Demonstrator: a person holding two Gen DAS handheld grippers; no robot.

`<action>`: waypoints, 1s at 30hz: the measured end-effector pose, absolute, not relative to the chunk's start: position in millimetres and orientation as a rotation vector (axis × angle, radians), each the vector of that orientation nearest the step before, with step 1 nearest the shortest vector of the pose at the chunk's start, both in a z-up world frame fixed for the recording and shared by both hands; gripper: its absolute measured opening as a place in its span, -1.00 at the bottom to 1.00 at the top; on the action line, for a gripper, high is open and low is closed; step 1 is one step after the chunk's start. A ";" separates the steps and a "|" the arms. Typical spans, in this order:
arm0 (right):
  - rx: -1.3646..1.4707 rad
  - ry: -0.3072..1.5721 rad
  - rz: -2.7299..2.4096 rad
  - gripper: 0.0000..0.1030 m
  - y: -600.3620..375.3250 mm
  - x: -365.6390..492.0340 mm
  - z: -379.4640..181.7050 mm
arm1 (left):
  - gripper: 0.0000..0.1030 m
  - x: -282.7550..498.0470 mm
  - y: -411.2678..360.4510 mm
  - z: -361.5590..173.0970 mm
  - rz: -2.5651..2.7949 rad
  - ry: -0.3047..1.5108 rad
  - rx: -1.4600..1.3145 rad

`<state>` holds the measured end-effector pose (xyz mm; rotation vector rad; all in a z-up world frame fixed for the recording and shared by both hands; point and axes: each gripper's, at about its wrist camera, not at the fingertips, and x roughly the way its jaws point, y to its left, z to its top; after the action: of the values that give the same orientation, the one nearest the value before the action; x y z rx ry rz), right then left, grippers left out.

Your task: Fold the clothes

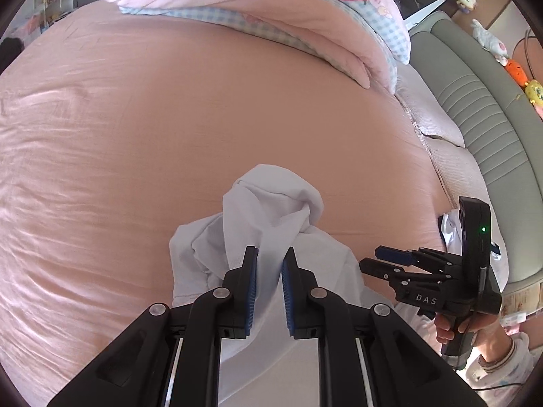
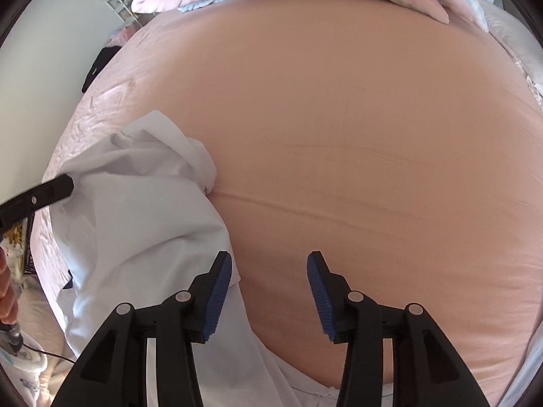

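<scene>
With the left tongs (image 1: pixel 269 264) pinching the white garment (image 1: pixel 271 210) and the right tongs (image 2: pixel 269 271) spread empty, the cloth may bunch on the bed (image 1: pixel 135 135) - one grip only.

The garment (image 1: pixel 271 210) is plain white. The bed (image 1: pixel 135 135) sheet is plain peach-pink. The quilt (image 1: pixel 271 10) is pale pink with blue-and-white gingham and cartoon prints. The headboard (image 1: pixel 475 101) is grey-green. Both grippers are black with blue pads (image 2: pixel 217 291).

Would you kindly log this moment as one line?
left gripper: shut on shirt | right gripper: open, empty | shirt bunched on bed
</scene>
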<state>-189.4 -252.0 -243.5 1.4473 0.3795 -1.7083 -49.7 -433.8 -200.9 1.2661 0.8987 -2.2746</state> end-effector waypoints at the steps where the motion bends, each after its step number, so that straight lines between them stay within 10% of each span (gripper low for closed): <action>1: 1.458 0.362 -1.705 -0.09 -250.3 -188.7 -243.3 | -0.77 -49.2 -434.3 -202.1 -2.271 0.909 1.269; 13: 1.715 -0.114 -1.611 0.12 -244.6 -218.3 -253.5 | -0.77 -41.4 -422.1 -235.5 -2.308 1.279 1.364; 30: 1.745 -0.135 -1.647 0.12 -297.6 -190.4 -231.5 | -0.77 -35.8 -381.9 -288.5 -2.190 1.243 1.469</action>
<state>-190.4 -297.6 -231.5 1.7448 -0.1348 -1.6467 -35.8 -381.9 -288.5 1.4686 1.2432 -2.1899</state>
